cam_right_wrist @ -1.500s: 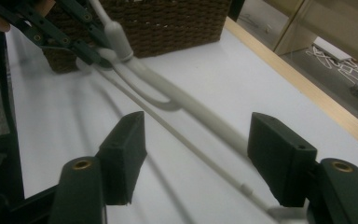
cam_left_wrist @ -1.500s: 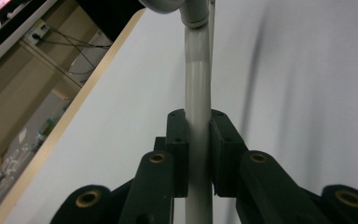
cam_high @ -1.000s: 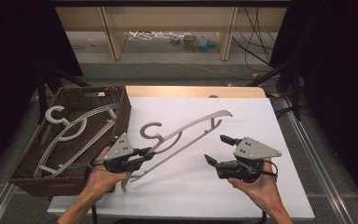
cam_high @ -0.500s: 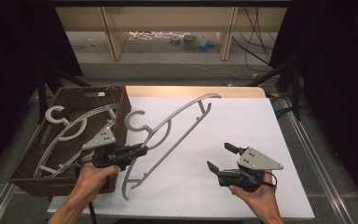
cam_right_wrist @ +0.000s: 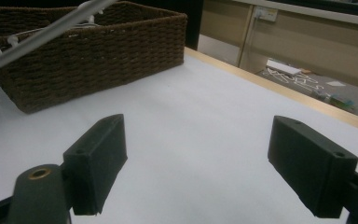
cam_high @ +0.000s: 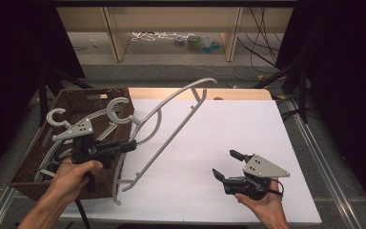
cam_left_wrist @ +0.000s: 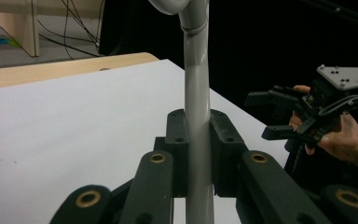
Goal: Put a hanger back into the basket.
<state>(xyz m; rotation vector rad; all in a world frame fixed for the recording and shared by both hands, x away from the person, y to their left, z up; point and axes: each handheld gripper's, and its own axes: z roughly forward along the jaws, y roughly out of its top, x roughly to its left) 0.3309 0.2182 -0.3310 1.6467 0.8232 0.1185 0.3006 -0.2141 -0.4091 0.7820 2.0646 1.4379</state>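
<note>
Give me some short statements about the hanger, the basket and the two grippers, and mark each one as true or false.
1. The left gripper is shut on the grey plastic hanger. True.
2. The right gripper holds a hanger. False: its jaws stand open over the white table surface with nothing between them.
3. The wicker basket already has another grey hanger in it. True.
4. The held hanger lies flat on the table. False: it is lifted and tilted, with its hook over the basket.
5. The basket stands at the right edge of the table. False: it stands at the left edge in the high view.
</note>
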